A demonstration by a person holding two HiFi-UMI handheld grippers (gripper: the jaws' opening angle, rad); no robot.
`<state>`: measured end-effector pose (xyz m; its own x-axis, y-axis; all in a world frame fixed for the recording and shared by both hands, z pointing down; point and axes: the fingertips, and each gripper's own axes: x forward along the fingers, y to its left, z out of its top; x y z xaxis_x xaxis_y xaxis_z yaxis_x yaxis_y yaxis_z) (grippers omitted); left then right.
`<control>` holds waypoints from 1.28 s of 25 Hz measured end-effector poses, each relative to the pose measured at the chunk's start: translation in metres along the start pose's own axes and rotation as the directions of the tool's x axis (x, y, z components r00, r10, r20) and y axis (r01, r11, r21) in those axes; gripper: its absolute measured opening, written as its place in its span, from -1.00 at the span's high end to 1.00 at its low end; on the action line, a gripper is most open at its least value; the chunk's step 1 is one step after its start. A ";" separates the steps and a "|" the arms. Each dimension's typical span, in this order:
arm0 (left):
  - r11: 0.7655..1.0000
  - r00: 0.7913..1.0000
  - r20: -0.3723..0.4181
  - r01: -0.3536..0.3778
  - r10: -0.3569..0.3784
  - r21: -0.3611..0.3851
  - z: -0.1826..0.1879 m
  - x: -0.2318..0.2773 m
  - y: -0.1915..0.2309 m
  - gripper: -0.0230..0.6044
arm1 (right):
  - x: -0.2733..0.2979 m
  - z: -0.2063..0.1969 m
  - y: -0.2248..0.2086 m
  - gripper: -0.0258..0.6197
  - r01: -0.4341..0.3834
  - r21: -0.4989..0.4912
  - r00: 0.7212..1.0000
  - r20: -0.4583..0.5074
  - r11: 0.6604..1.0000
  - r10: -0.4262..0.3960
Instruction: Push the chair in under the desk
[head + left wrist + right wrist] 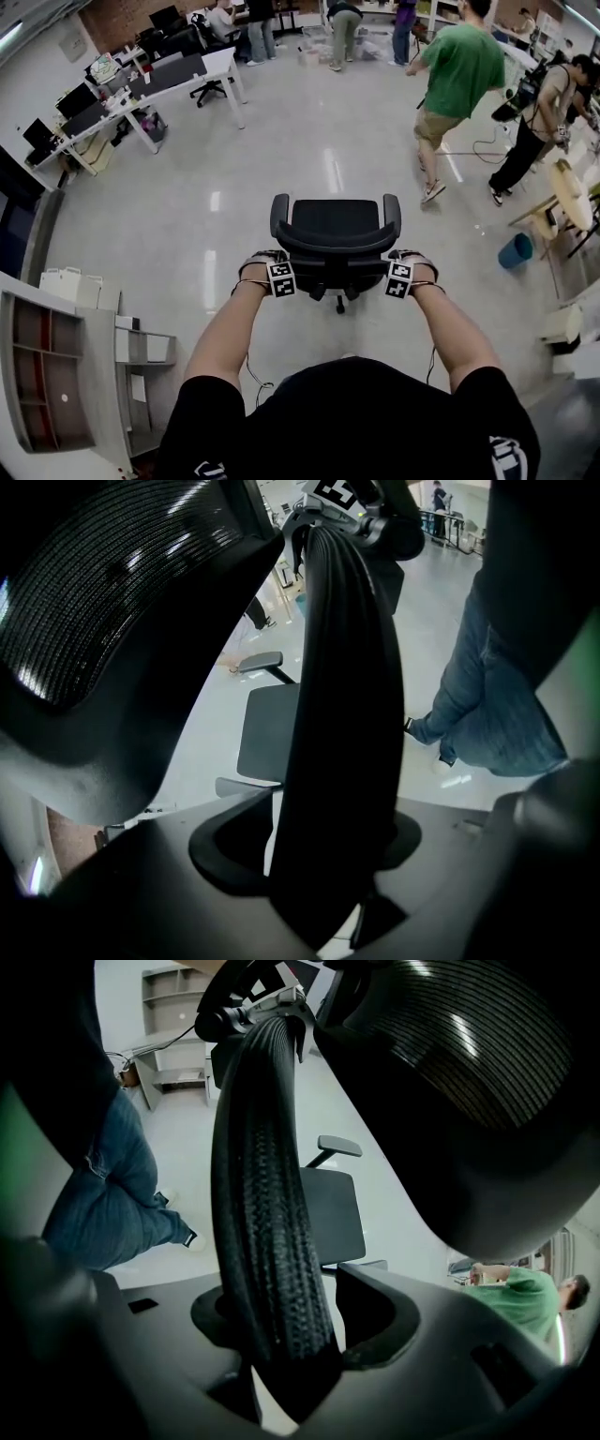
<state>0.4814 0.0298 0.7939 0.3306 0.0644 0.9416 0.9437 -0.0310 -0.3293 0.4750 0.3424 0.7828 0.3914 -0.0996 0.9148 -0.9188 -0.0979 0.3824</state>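
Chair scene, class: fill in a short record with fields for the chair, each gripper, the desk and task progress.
Chair: black mesh office chair on open floor, seat facing away from the holder
Left gripper: closed on backrest rim, left end
Right gripper: closed on backrest rim, right end
Desk: white desk far off, upper left in head view
Progress: chair not yet under any desk
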 end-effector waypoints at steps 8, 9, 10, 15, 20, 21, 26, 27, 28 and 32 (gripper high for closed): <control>0.995 0.999 -0.022 -0.025 0.023 -0.096 -0.055 -0.024 -0.045 0.20 | -0.005 0.055 0.025 0.28 -0.012 -0.087 0.999 0.030 0.996 0.014; 0.994 0.999 -0.025 -0.025 0.023 -0.110 -0.064 -0.027 -0.054 0.21 | -0.006 0.064 0.029 0.28 -0.012 -0.101 0.999 0.036 0.995 0.016; 0.992 0.999 -0.027 -0.024 0.021 -0.124 -0.072 -0.031 -0.063 0.21 | -0.007 0.073 0.034 0.28 -0.013 -0.115 0.999 0.041 0.993 0.018; 0.982 0.998 -0.052 -0.032 0.023 -0.186 -0.106 -0.048 -0.107 0.25 | -0.014 0.109 0.058 0.28 -0.006 -0.183 0.997 0.074 0.983 0.020; 0.966 0.996 -0.083 -0.044 0.023 -0.256 -0.139 -0.069 -0.153 0.26 | -0.021 0.145 0.086 0.28 -0.017 -0.254 0.994 0.099 0.967 0.043; 0.961 0.996 -0.088 -0.048 0.025 -0.271 -0.146 -0.074 -0.164 0.26 | -0.023 0.152 0.093 0.28 -0.018 -0.268 0.993 0.104 0.963 0.047; 0.937 0.994 -0.104 -0.067 0.033 -0.343 -0.180 -0.095 -0.216 0.28 | -0.032 0.196 0.127 0.28 -0.019 -0.344 0.989 0.131 0.939 0.068; 0.932 0.994 -0.108 -0.069 0.033 -0.355 -0.187 -0.099 -0.227 0.29 | -0.034 0.204 0.134 0.28 -0.020 -0.358 0.988 0.135 0.934 0.073; 0.928 0.993 -0.112 -0.072 0.033 -0.366 -0.194 -0.104 -0.237 0.30 | -0.036 0.213 0.140 0.28 -0.019 -0.370 0.987 0.141 0.929 0.076; 0.906 0.991 -0.133 -0.083 0.030 -0.414 -0.222 -0.118 -0.273 0.32 | -0.040 0.246 0.164 0.28 -0.009 -0.418 0.983 0.162 0.908 0.084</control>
<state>0.1832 -0.1903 0.7888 0.3547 -0.0701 0.9323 0.8245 -0.4468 -0.3473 0.3215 0.0871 0.7767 0.3159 -0.2669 0.9105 -0.8596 0.3258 0.3937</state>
